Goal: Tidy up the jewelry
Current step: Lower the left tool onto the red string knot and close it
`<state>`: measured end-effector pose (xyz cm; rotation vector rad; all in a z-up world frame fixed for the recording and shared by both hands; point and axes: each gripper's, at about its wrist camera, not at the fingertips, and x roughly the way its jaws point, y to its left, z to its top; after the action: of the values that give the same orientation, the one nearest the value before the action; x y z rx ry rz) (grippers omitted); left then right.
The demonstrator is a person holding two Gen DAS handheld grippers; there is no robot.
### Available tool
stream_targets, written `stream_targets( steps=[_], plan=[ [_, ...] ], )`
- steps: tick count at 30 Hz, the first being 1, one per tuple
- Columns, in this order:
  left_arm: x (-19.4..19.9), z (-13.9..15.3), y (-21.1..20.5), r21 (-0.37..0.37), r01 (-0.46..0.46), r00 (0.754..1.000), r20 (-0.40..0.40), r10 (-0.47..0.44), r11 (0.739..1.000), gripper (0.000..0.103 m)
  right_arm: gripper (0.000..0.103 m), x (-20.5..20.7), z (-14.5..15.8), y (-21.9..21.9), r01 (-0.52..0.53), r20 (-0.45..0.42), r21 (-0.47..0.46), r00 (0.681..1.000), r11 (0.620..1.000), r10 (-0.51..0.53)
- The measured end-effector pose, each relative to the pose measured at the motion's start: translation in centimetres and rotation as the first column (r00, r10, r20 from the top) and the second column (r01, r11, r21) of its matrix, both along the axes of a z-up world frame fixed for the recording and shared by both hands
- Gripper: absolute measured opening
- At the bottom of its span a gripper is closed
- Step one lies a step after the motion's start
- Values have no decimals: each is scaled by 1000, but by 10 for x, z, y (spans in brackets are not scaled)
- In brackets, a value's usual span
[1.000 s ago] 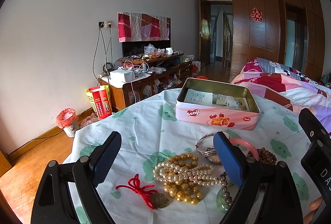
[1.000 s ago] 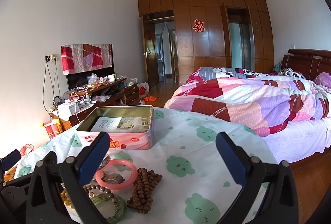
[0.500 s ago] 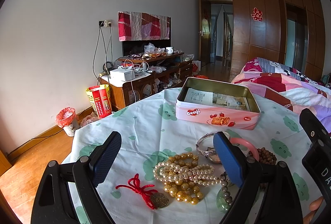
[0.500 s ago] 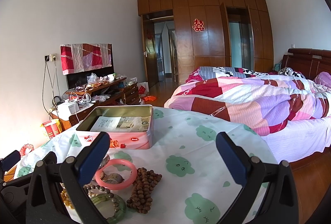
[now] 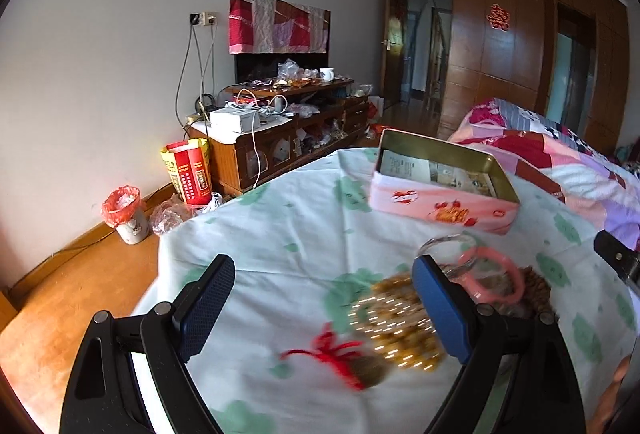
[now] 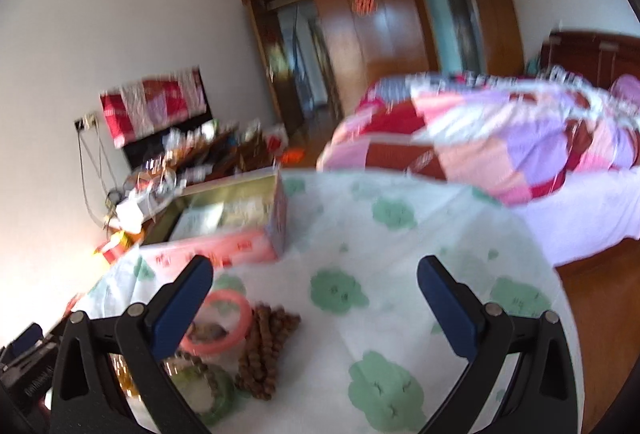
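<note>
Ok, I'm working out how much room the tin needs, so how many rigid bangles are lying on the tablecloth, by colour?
pink round plastic bangle: 1
green glassy round bangle: 1
thin silver metal bangle: 1
Total: 3
</note>
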<state>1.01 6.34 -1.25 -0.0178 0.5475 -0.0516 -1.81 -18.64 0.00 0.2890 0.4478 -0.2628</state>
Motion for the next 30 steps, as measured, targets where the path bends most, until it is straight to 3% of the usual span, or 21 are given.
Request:
stream_targets(
  steps=[6, 10, 13, 20, 21, 22, 24, 27, 30],
  plan=[
    [-2, -14, 33, 32, 12, 998, -57, -10, 999, 91, 70, 6, -17, -13, -106, -131, 124, 984, 987, 122],
    [-1, -23, 39, -17, 57, 993, -105, -58, 998, 88, 66, 5, -23, -12, -154, -144, 159, 974, 975, 177],
    [-1, -28, 24, 2, 136, 979, -155, -134, 991, 66, 65, 2, -21, -9, -177, -134, 155, 971, 972, 198],
    [2, -39, 6, -12, 221, 948, -231, -218, 975, 62, 66, 8, -27, -24, -157, -149, 221, 970, 962, 193],
    [4, -42, 4, -4, 226, 945, -241, -221, 974, 51, 66, 9, -29, -26, -154, -152, 236, 969, 959, 193],
    [5, -45, 1, 8, 231, 941, -257, -221, 973, 33, 66, 10, -30, -28, -151, -153, 247, 969, 957, 192],
    [6, -46, 3, -3, 230, 939, -261, -223, 973, 17, 66, 9, -31, -30, -147, -150, 263, 970, 953, 191],
    [7, -45, 7, -24, 237, 936, -262, -235, 971, 8, 66, 10, -34, -34, -144, -151, 284, 970, 948, 193],
    [2, -41, 5, -19, 258, 939, -228, -256, 966, 6, 65, 10, -36, -38, -144, -146, 311, 969, 940, 197]
  ],
)
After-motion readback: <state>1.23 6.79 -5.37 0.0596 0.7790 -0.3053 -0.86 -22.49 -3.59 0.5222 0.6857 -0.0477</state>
